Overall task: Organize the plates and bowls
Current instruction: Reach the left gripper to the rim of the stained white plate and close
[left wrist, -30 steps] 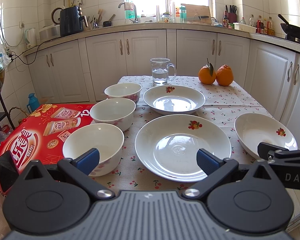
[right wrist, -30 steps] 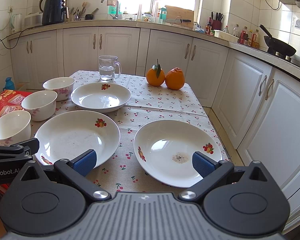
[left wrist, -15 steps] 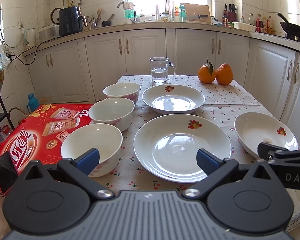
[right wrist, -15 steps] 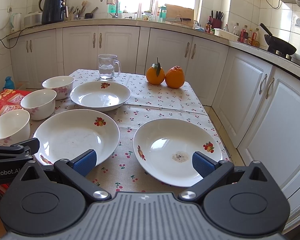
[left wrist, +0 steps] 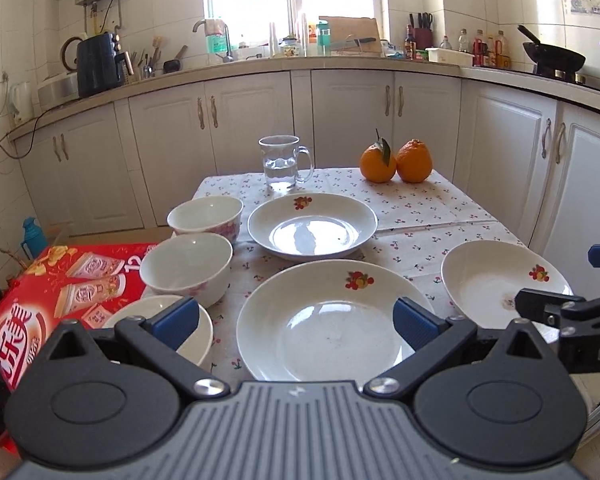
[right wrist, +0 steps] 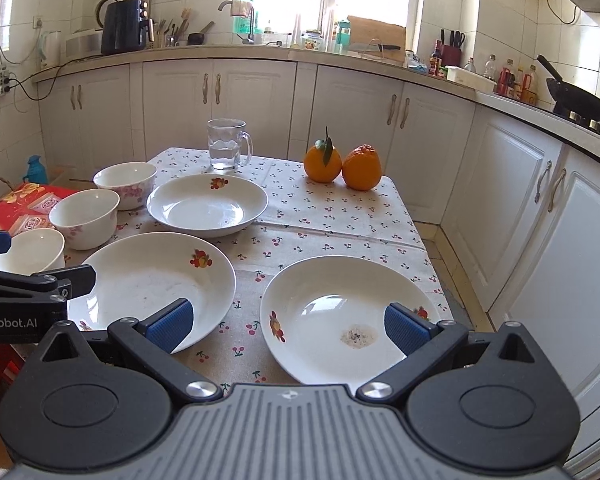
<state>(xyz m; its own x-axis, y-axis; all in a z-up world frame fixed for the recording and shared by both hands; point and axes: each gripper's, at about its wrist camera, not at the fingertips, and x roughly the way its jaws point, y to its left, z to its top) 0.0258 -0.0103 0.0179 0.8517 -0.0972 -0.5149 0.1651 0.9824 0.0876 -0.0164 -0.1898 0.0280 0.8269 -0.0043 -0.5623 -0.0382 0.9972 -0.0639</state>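
Three white bowls line the table's left side: far bowl (left wrist: 204, 216), middle bowl (left wrist: 186, 268), and near bowl (left wrist: 160, 320), which is partly hidden behind my left finger. Three white plates with fruit motifs lie flat: far plate (left wrist: 312, 226), centre plate (left wrist: 332, 320) and right plate (right wrist: 348, 320), which has a small gritty speck in it. My left gripper (left wrist: 296, 320) hovers open over the centre plate's near edge. Over the right plate's near edge, my right gripper (right wrist: 288, 326) is open too. Neither holds anything.
A glass mug of water (left wrist: 282, 164) and two oranges (left wrist: 396, 160) stand at the table's far end. A red printed box (left wrist: 60, 288) lies just left of the bowls. White kitchen cabinets (right wrist: 540, 220) run close along the table's right side.
The left wrist view has shifted, so the dishes sit lower and further left in it. The right gripper has barely edged forward. No dish has moved, and both grippers stay open.
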